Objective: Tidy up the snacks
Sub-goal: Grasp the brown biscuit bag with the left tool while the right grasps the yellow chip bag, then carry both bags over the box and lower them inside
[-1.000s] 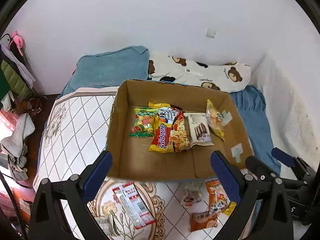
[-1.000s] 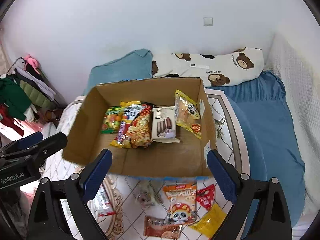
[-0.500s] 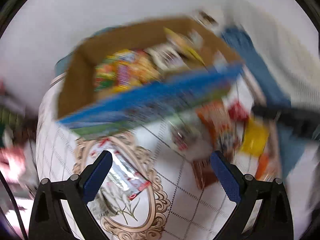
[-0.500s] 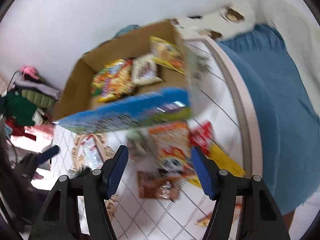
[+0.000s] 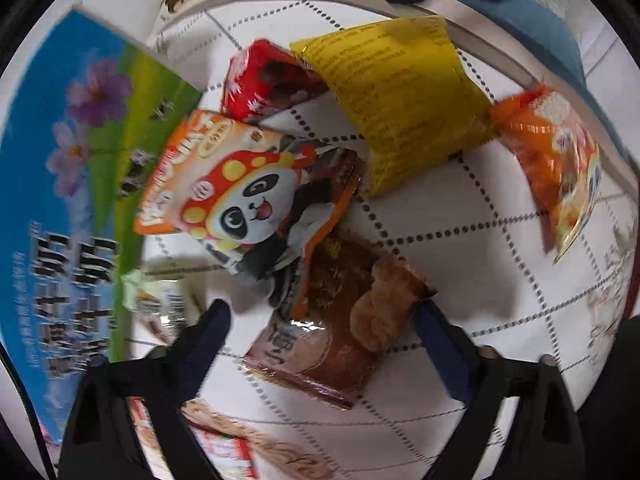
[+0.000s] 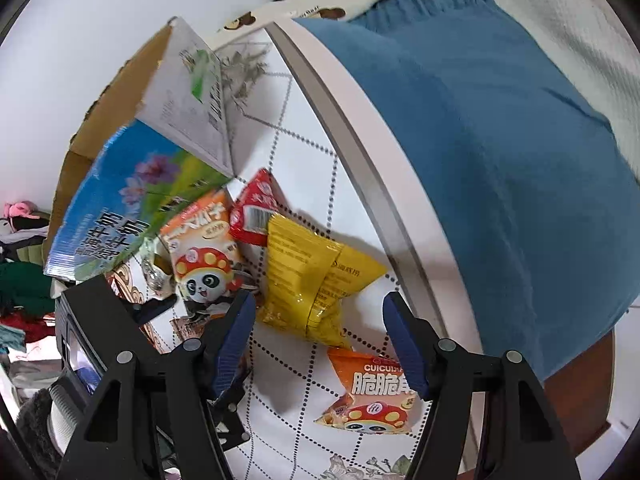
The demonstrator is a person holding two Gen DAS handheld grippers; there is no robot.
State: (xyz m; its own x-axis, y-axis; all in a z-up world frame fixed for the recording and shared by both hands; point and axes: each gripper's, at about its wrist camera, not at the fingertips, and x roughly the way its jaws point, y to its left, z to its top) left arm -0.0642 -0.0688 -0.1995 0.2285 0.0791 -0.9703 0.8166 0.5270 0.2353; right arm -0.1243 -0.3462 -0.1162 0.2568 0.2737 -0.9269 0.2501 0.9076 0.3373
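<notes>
Plainly, both grippers hang with fingers spread wide and nothing held. Low in the left wrist view, the left gripper (image 5: 320, 340) straddles the brown snack packet (image 5: 340, 320), which lies flat on the tiled tabletop (image 5: 460, 280), its top edge tucked under the panda packet (image 5: 248, 200). At lower centre of the right wrist view, the right gripper (image 6: 320, 340) frames the yellow pouch (image 6: 308, 280). These look like light, crinkly, slippery film bags with crushable contents, though blur hides detail; pinching a sealed end seam seems safest. The cardboard box (image 6: 120, 208) sits at the left.
</notes>
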